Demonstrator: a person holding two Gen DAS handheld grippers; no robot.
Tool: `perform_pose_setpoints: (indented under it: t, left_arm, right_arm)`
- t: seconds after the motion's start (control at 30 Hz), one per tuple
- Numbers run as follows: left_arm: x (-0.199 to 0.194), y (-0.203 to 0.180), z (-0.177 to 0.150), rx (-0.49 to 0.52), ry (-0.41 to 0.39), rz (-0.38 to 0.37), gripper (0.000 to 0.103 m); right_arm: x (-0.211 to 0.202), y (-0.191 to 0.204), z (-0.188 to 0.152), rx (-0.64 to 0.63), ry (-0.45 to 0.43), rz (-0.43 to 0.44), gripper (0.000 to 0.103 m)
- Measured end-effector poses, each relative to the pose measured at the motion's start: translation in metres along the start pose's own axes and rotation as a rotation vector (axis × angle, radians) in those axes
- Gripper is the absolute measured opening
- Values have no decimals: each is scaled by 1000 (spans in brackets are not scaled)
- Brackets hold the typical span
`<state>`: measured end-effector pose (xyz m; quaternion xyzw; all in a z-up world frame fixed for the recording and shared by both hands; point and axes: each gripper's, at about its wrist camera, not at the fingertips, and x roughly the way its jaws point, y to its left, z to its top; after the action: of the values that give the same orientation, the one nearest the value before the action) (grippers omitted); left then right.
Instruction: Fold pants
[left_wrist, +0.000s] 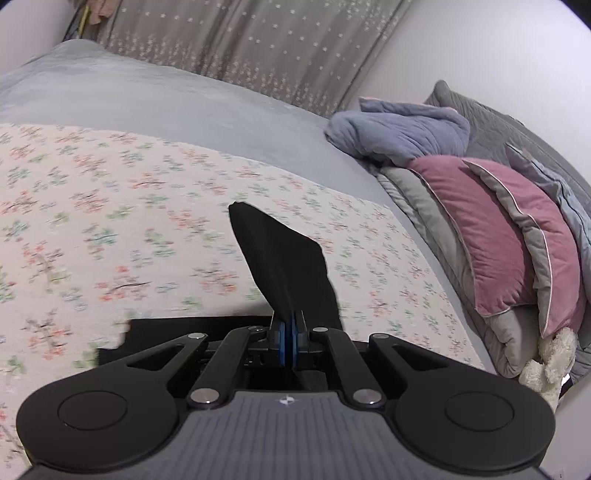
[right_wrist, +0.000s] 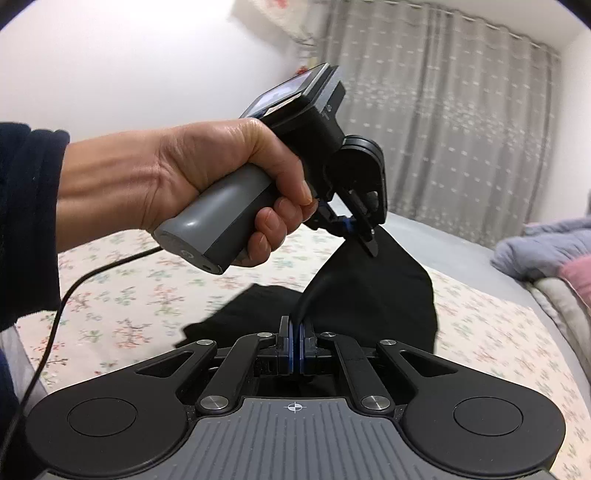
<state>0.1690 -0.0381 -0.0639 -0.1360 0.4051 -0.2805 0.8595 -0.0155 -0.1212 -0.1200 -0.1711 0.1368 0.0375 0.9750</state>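
Observation:
The black pants (right_wrist: 369, 291) lie partly on a floral sheet (right_wrist: 122, 306) on the bed, with one end lifted off it. My left gripper (left_wrist: 289, 332) is shut on a fold of the pants (left_wrist: 284, 266), which stands up in front of its blue pads. My right gripper (right_wrist: 296, 341) is shut on another part of the same lifted edge. In the right wrist view the left gripper (right_wrist: 356, 232) shows held in a hand, pinching the cloth above and beyond my right gripper. The rest of the pants trails down onto the sheet.
A grey bedspread (left_wrist: 166, 99) lies beyond the floral sheet (left_wrist: 110, 221). Pink and grey pillows (left_wrist: 491, 236), a blue quilt (left_wrist: 402, 133) and a cream soft toy (left_wrist: 550, 365) are piled at the right. Grey curtains (right_wrist: 443, 110) hang behind. A black cable (right_wrist: 70, 291) trails at left.

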Motion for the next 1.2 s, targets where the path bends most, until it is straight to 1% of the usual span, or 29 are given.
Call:
perform_pose_setpoints:
  t: [0.07, 0.13, 0.2, 0.27, 0.3, 0.47, 0.57, 0.67, 0.73, 0.83, 0.9, 1.03, 1.1, 1.2]
  left_arm:
    - [-2, 17, -7, -23, -4, -8, 6]
    - [-1, 33, -16, -46, 4, 5, 6]
    - [-2, 53, -27, -93, 12, 5, 6]
    - [-3, 69, -33, -138, 42, 17, 6]
    - [-5, 74, -33, -135, 46, 26, 6]
    - [-13, 85, -37, -115, 33, 62, 6]
    - [-5, 95, -44, -122, 51, 102, 7]
    - [3, 98, -48, -98, 56, 126, 7]
    - [1, 96, -43, -94, 16, 114, 7]
    - [1, 90, -36, -71, -42, 95, 7]
    - [8, 88, -36, -44, -38, 117, 7]
    - [19, 97, -43, -75, 9, 149, 8]
    - [14, 97, -45, -77, 4, 152, 8]
    - [12, 95, -49, -46, -6, 180, 13]
  right_arm:
    - [7, 15, 1, -24, 12, 23, 4]
    - [14, 25, -2, -50, 31, 43, 4]
    - [19, 34, -7, -70, 57, 66, 4]
    - [22, 43, -10, -89, 78, 88, 4]
    - [23, 46, -13, -96, 91, 103, 4]
    - [29, 68, -9, -110, 103, 134, 4]
    - [35, 76, -8, -117, 120, 140, 4]
    - [46, 83, -11, -116, 159, 146, 4]
    - [51, 85, -12, -101, 167, 141, 4]
    - [50, 84, -9, -78, 136, 112, 4]
    - [51, 81, -6, -54, 119, 96, 4]
    - [61, 80, -9, -28, 147, 113, 4]
    - [62, 82, -14, -41, 162, 123, 4]
    - [63, 83, -16, -47, 173, 145, 5]
